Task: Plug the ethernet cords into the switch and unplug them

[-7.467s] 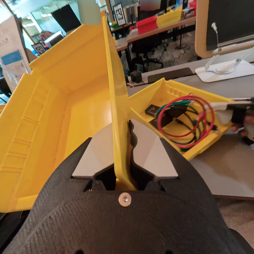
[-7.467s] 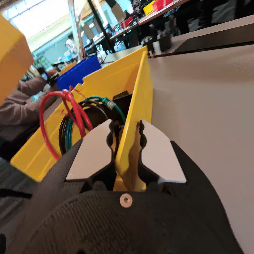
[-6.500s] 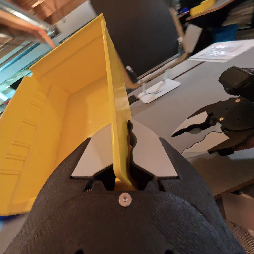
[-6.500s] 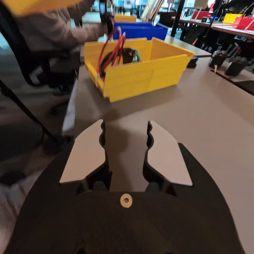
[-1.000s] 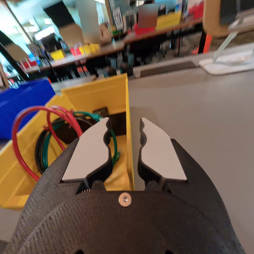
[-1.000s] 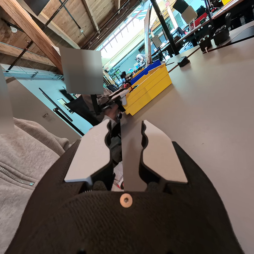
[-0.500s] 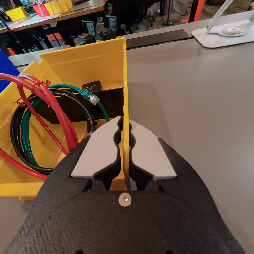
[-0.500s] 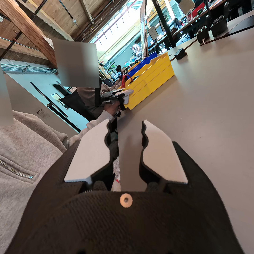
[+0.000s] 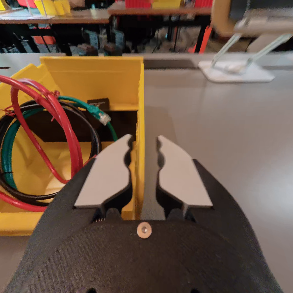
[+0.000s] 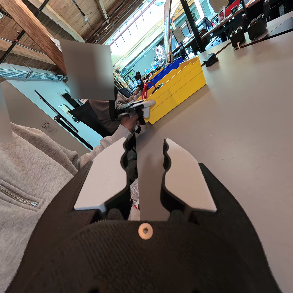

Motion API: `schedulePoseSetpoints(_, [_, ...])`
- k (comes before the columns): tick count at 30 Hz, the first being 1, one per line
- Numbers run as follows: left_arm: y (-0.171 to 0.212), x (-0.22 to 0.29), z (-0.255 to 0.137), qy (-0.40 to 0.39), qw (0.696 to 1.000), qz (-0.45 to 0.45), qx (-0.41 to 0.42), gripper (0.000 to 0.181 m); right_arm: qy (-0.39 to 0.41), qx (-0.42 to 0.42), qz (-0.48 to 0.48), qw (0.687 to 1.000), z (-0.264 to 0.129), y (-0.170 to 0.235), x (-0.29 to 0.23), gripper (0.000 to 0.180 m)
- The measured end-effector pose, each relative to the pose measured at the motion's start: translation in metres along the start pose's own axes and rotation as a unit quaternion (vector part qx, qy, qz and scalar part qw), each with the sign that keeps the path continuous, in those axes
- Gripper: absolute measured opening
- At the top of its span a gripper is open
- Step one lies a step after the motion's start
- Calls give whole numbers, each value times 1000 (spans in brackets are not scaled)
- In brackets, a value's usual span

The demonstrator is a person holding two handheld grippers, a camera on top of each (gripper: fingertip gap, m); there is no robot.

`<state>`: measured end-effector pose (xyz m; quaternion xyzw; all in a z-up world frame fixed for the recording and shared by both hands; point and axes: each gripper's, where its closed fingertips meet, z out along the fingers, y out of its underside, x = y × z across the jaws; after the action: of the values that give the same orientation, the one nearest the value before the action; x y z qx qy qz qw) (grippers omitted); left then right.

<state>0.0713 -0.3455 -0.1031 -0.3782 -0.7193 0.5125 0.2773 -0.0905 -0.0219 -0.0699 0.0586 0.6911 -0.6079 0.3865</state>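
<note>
**Straddling the bin wall, nothing gripped yet**

Sitting astride the right-hand wall of the yellow bin (image 9: 93,79), the left tool (image 9: 144,139) has its jaws apart: one finger inside the bin, the other over the bare bench (image 9: 222,142), neither pressing the plastic. That placement reads as a way to steady or shift the bin so its contents come within reach. Inside lie the coiled ethernet cords: a red cord (image 9: 47,126) looped highest, a green cord (image 9: 14,152) whose clear plug (image 9: 103,117) points up toward the rear, and a black cord (image 9: 88,126) beneath. A flat black box (image 9: 79,126) under the coils is probably the switch, though no ports are visible. A smaller black block (image 9: 98,103) rests against the back wall.

The right tool (image 10: 145,141) hangs open and empty at the bench's near edge, well apart from the bin, seemingly parked while the other works. No cord is plugged in; the task looks barely begun.
</note>
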Motion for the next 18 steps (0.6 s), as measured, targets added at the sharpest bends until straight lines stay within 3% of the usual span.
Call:
schedulePoseSetpoints(1, [-13,3,-5,6,999,-18,29,49,2,0,-1,1000,0,0,1,42])
schedulePoseSetpoints(3, [-41,5,-22,2,996,-36,87,59,9,2,-5,1000,-1,-2,3,42])
schedulePoseSetpoints(6, [-74,-1,-36,-9,997,6,79,43,16,4,-11,1000,-3,-3,5,42])
schedulePoseSetpoints(7, [-78,-5,-31,-7,999,24,30,35,16,3,-12,1000,-2,-3,6,42])
schedulePoseSetpoints(9, [-82,-14,-11,15,995,46,-91,44,14,-1,-12,1000,-1,-2,6,42])
schedulePoseSetpoints(13, [-102,-53,53,27,969,76,-231,47,-1,-4,1,1000,3,0,3,42])
schedulePoseSetpoints(18, [-49,-113,130,-5,888,35,-458,54,9,1,-14,1000,-1,-3,2,42])
